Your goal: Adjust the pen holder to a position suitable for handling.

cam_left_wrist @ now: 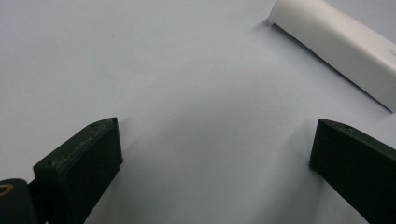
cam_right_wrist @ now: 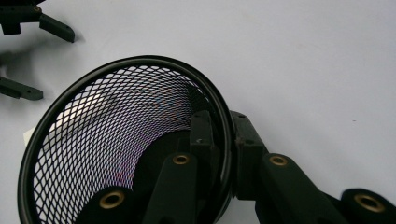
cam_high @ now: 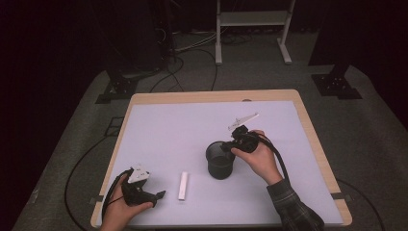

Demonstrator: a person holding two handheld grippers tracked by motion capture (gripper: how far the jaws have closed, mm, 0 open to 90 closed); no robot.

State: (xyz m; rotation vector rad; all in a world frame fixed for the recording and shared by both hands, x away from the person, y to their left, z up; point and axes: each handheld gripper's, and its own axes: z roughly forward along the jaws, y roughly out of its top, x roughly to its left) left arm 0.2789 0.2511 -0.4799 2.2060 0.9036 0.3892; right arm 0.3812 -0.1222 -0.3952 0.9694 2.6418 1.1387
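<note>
A black mesh cup stands upright near the middle of the pale mat. My right gripper reaches it from the right and is shut on its rim. In the right gripper view, one jaw sits inside the mesh cup and the other outside, with the rim pinched in the right gripper. A white bar lies flat on the mat, left of the cup. My left gripper rests at the front left, open, with nothing between its jaws. In the left gripper view, the white bar lies ahead and to the right of the left gripper.
The wooden table carries the pale mat. Cables run over the grey floor behind it, and a white frame stands at the back. The left gripper also appears far off in the right gripper view.
</note>
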